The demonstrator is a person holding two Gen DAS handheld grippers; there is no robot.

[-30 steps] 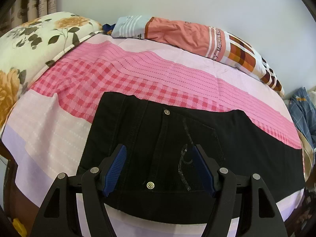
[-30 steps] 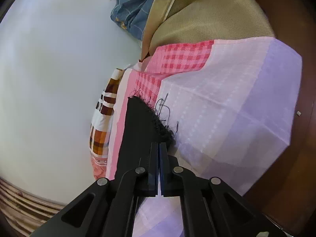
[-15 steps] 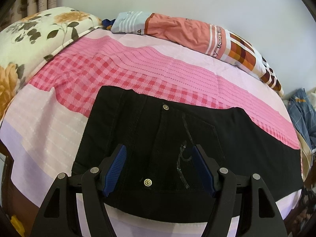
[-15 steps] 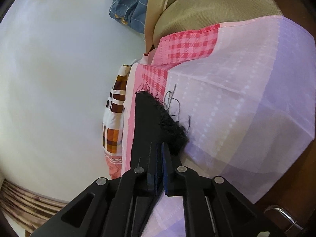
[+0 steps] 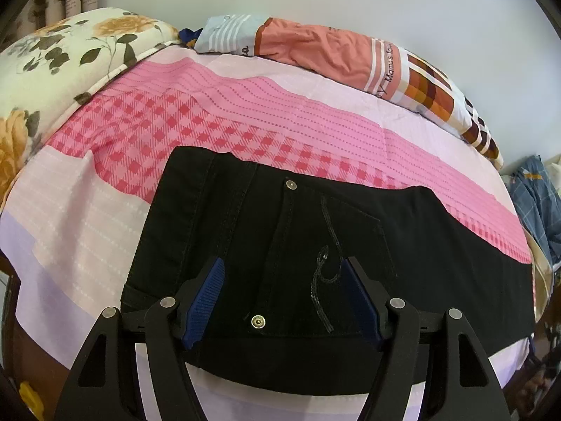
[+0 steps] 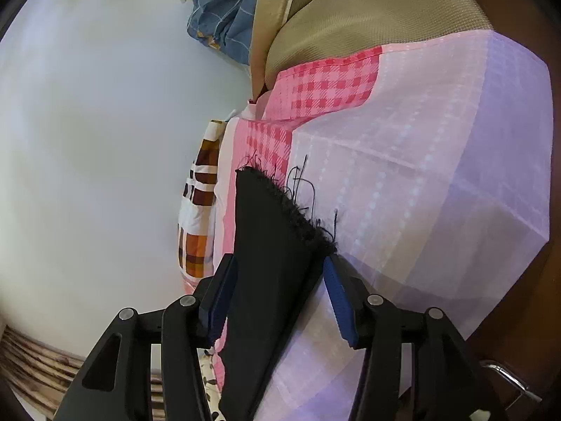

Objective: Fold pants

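Black pants (image 5: 315, 245) lie flat across a pink and lilac bedsheet (image 5: 245, 105), waist end at the left, legs running right. My left gripper (image 5: 284, 273) is open and hovers over the back pocket and rivets near the waistband, holding nothing. In the right wrist view the frayed leg hem (image 6: 280, 217) of the pants lies on the sheet between the fingers of my right gripper (image 6: 280, 270), which is open with its blue pads (image 6: 336, 298) apart on either side of the cloth.
A floral pillow (image 5: 52, 70) lies at the far left, and an orange patterned pillow (image 5: 333, 49) along the wall. Blue checked clothes (image 5: 536, 203) are piled at the right, past the bed's end. The bed's near edge drops to a brown floor (image 6: 526, 298).
My right gripper has opened and let go of the frayed leg hem, which now lies on the sheet. My left gripper has stayed open and drifted slightly over the waist.
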